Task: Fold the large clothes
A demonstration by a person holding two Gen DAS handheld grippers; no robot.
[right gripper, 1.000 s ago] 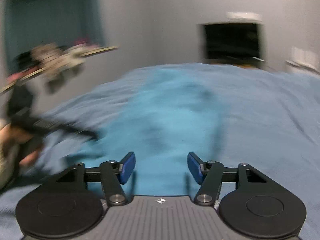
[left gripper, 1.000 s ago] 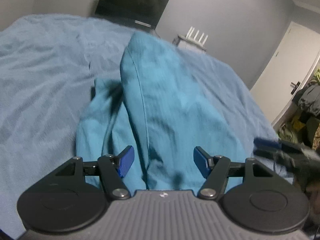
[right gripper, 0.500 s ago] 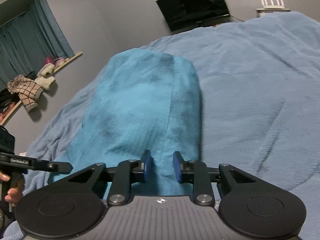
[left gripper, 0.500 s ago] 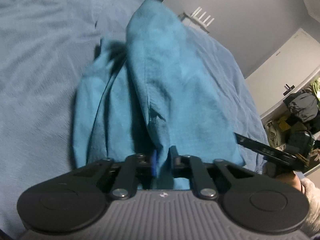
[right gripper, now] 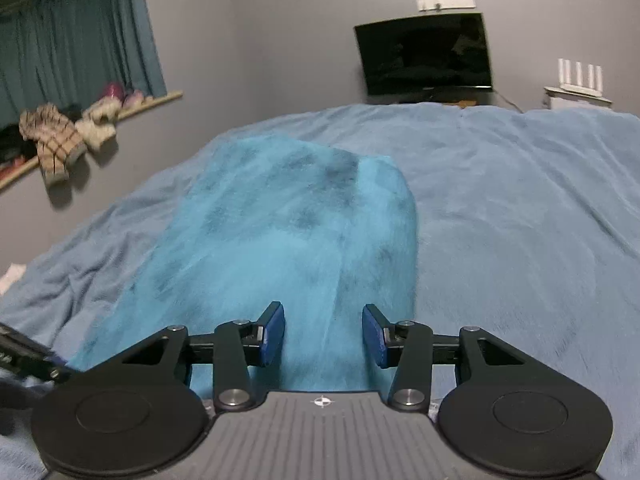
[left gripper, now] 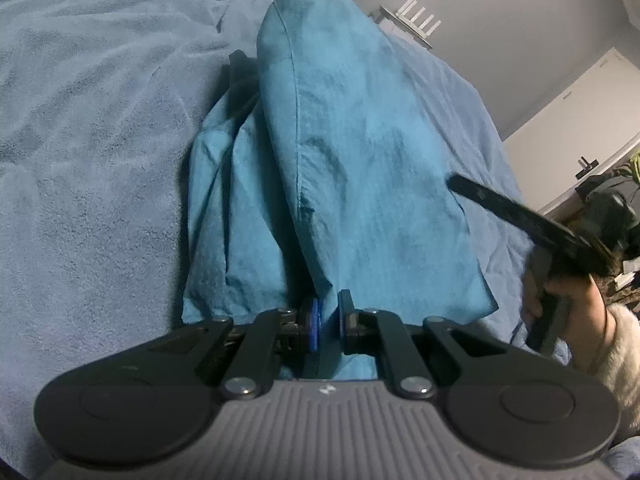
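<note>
A teal garment (left gripper: 360, 152) lies lengthwise on the blue bed cover (left gripper: 88, 128), folded into a long strip with a looser layer at its left side. My left gripper (left gripper: 328, 320) is shut on the garment's near edge. The right gripper shows at the right of the left wrist view (left gripper: 520, 212), raised beside the garment. In the right wrist view the garment (right gripper: 280, 232) stretches away from me. My right gripper (right gripper: 323, 334) is open, its blue pads either side of the garment's near end with nothing held.
The blue cover (right gripper: 520, 208) spreads wide on both sides of the garment. A dark TV (right gripper: 424, 56) and a white router (right gripper: 580, 76) stand at the far wall. A shelf with soft toys (right gripper: 60, 136) is at the left. A white door (left gripper: 568, 120) is at right.
My left gripper closed on the garment's near edge and stays shut on it. My right gripper closed around the edge half a second ago and has now opened and tilted up.
</note>
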